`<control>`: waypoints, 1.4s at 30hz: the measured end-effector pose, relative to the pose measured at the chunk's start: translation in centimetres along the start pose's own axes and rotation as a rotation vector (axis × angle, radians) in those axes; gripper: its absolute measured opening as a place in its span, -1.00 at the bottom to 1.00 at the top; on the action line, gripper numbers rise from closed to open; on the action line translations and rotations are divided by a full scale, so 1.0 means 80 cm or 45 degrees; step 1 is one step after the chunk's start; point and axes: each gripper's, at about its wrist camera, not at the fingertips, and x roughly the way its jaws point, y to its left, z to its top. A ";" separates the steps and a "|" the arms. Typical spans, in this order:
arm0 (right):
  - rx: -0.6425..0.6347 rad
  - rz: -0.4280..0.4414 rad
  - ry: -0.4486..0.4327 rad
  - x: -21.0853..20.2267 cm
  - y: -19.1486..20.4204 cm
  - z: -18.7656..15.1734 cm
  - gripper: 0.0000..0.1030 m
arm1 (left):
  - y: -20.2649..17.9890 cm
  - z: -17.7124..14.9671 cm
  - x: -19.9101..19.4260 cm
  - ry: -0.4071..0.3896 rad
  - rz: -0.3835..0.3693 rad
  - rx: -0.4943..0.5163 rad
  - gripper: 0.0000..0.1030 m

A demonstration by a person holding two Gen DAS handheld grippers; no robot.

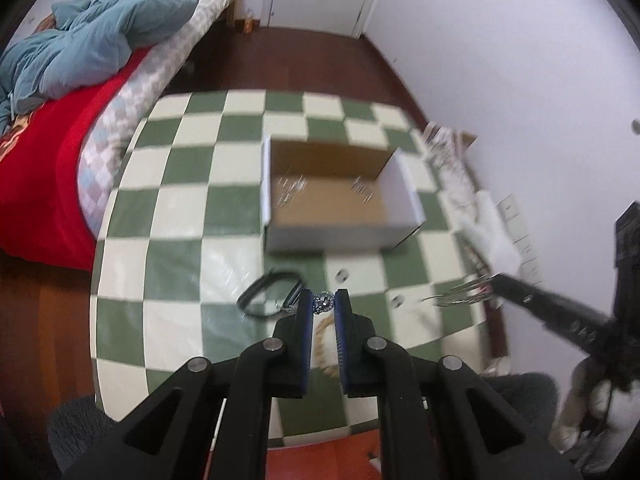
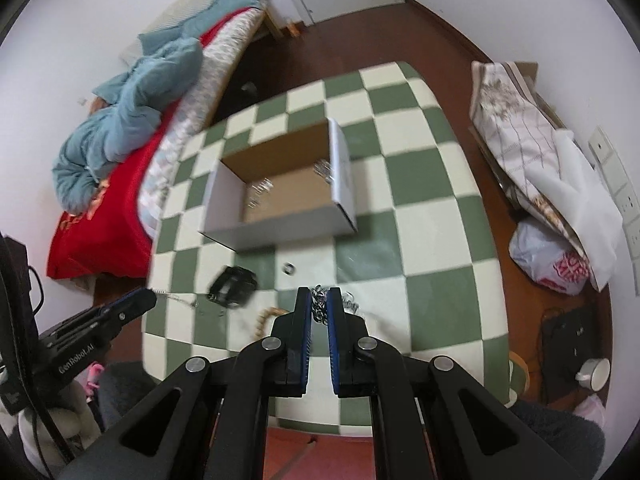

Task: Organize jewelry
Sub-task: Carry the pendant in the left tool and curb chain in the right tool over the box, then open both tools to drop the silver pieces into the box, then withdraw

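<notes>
My left gripper (image 1: 324,302) is shut on a sparkly silver jewel piece (image 1: 323,301), with a black cord (image 1: 264,294) trailing from it over the checkered table (image 1: 180,208). My right gripper (image 2: 319,300) is shut on a silver chain (image 2: 318,308); it shows blurred in the left wrist view (image 1: 460,294). An open cardboard box (image 1: 332,196) stands mid-table with some silver pieces inside (image 2: 262,188). A wooden bead bracelet (image 1: 320,340) lies under the left gripper. Small rings (image 1: 341,276) lie in front of the box.
A bed with a red cover and blue quilt (image 1: 80,52) stands left of the table. Folded cloth and bags (image 2: 552,184) lie on the floor to the right by the wall. A cup (image 2: 594,374) sits low right.
</notes>
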 end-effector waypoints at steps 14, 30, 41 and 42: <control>-0.129 0.057 -0.139 -0.046 0.073 0.102 -0.85 | -0.040 0.139 -0.036 -0.159 -0.078 0.108 -0.85; -0.008 0.042 0.169 0.123 0.046 0.173 -0.84 | 0.004 0.163 0.121 0.190 -0.049 -0.048 -0.84; -0.153 -0.331 0.186 0.135 0.033 0.165 0.65 | 0.018 0.153 0.114 0.054 0.366 0.024 0.82; -0.172 -0.378 0.188 0.137 0.032 0.161 0.81 | 0.021 0.150 0.113 0.045 0.382 0.024 0.91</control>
